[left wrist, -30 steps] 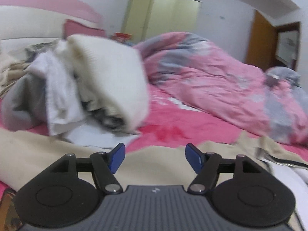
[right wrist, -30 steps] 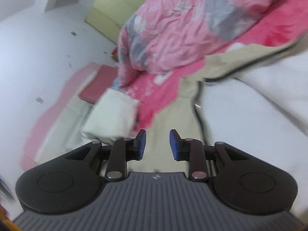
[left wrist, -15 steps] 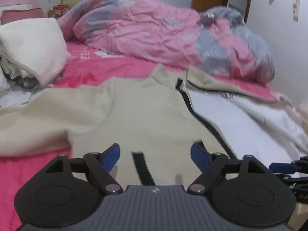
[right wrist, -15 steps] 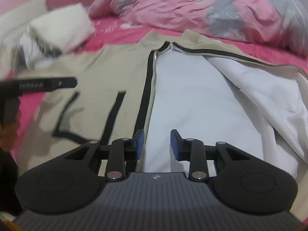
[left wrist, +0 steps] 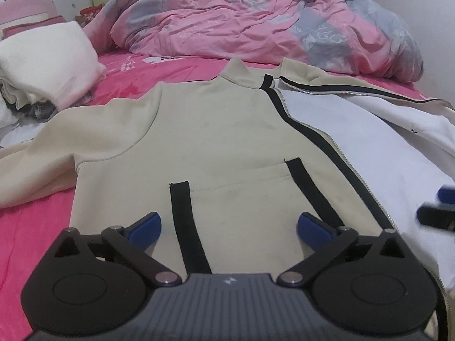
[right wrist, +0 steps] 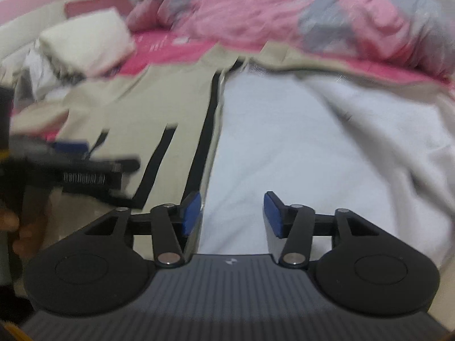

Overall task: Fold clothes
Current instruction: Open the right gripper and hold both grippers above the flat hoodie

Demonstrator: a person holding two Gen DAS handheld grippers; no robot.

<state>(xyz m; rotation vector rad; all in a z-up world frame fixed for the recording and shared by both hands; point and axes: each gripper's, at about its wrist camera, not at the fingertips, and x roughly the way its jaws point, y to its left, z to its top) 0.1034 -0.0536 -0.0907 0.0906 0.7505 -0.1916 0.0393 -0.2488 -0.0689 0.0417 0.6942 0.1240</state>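
Observation:
A beige zip jacket (left wrist: 216, 130) with black trim lies spread on the pink bed, its right front panel thrown open to show the white lining (left wrist: 366, 142). My left gripper (left wrist: 229, 227) is open and empty, low over the jacket's hem between the two black pocket strips. My right gripper (right wrist: 231, 213) is open and empty over the white lining (right wrist: 312, 142), just right of the black zipper band (right wrist: 207, 130). The right gripper's tip shows at the left wrist view's right edge (left wrist: 443, 207). The left gripper shows blurred in the right wrist view (right wrist: 85, 164).
A crumpled pink and grey duvet (left wrist: 256, 20) lies behind the jacket. A pile of clothes topped by a cream knit (left wrist: 48, 62) sits at the left on the pink sheet (left wrist: 28, 233). A wall and a yellow wardrobe stand beyond.
Both grippers have swung down from the pile and duvet onto the jacket and moved closer to its hem. The right gripper's jaws have opened wider.

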